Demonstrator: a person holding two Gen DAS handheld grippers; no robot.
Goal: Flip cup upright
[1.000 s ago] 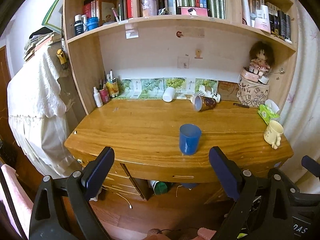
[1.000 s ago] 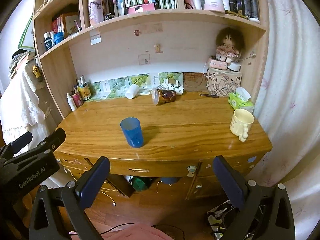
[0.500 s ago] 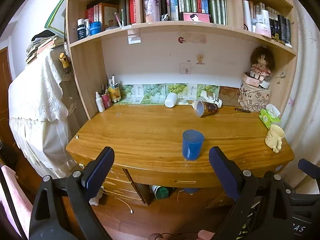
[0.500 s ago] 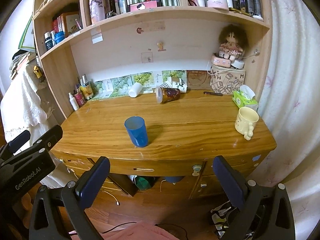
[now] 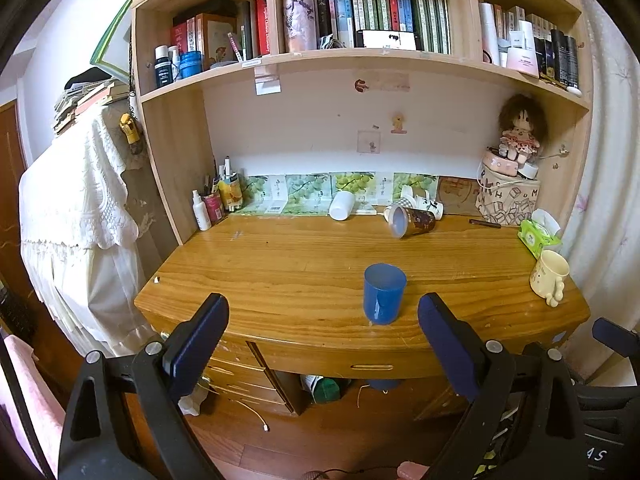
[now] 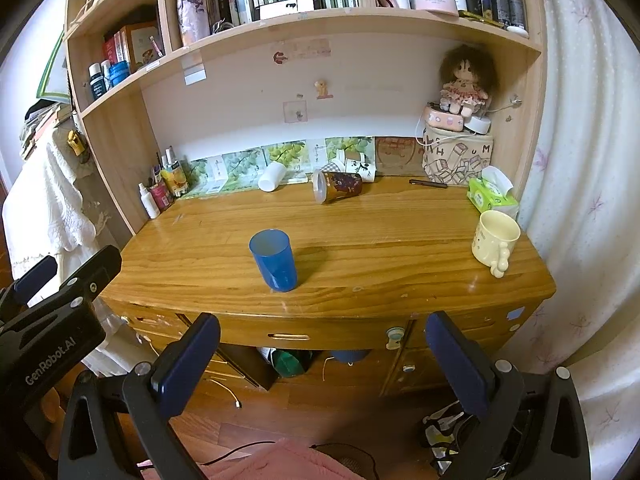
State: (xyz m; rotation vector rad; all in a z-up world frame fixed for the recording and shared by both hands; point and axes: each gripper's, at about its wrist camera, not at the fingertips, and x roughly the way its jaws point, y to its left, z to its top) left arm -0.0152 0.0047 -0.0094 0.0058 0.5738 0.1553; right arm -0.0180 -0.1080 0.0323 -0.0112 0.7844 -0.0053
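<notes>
Left wrist view: wooden desk (image 5: 280, 264) ahead and below, well clear of both tools. Blue cup (image 5: 383, 294) already upright near front edge, mouth up, long axis vertical; brown cup (image 5: 412, 222) on its side near back wall, mouth facing left, long axis roughly parallel to back edge, likely the one left to turn. Slightly right of centre for left gripper (image 5: 322, 338), left of centre for right gripper (image 6: 322, 354); neither clearly nearer. Both spread wide, holding and touching nothing.
</notes>
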